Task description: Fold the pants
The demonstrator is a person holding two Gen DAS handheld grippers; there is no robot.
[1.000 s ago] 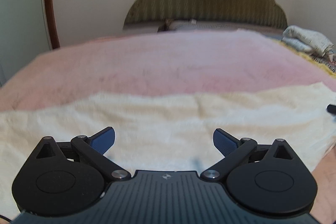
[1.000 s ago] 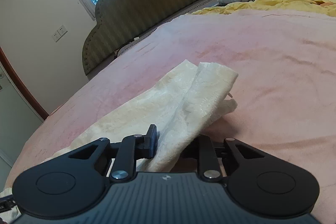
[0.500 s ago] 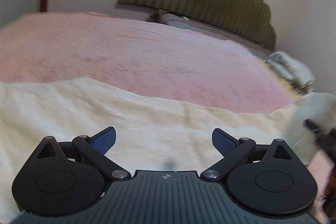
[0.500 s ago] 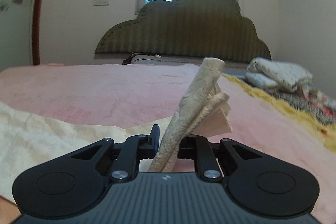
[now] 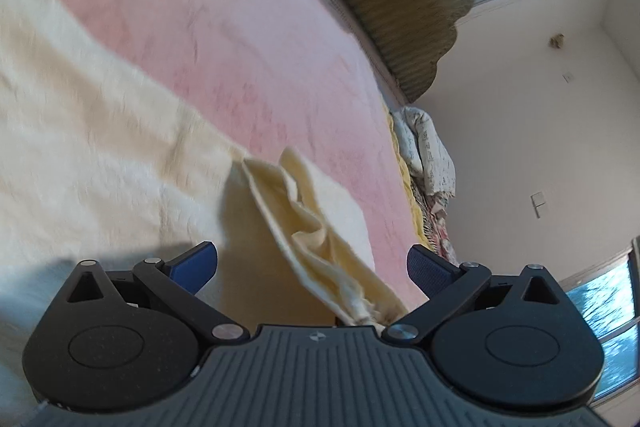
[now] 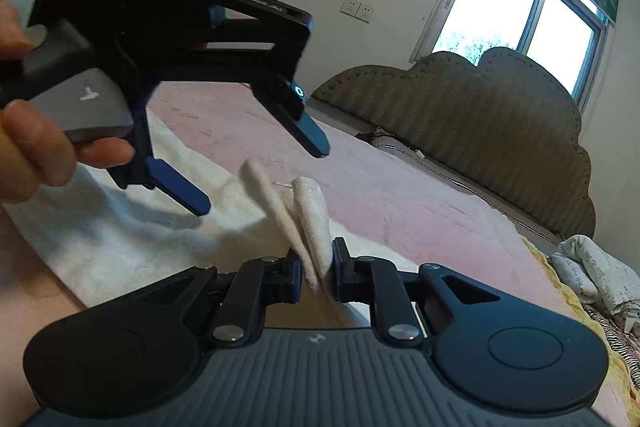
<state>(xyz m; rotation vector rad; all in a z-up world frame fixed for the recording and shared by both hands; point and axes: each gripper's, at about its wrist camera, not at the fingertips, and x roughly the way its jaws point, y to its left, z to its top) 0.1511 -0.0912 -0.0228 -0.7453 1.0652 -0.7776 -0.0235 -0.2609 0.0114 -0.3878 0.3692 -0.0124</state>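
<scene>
Pants (image 6: 120, 239), cream, lie across the pink bed (image 6: 400, 195); right gripper (image 6: 316, 271) clenches a lifted fold, left gripper (image 6: 264, 179) hovers beside it, tilted, fingers (image 6: 180, 193) spread, a hand (image 6: 36, 147) gripping its handle.

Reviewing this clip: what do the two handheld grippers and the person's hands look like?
Both grippers are matte black with ribbed grey bodies, round pivot discs, silver rivets and linkage arms. The left gripper has flat blue finger pads, white lettering and a small lit ring. The right gripper has black blocky tips. The hand on the left gripper is bare; no sleeve shows.
</scene>
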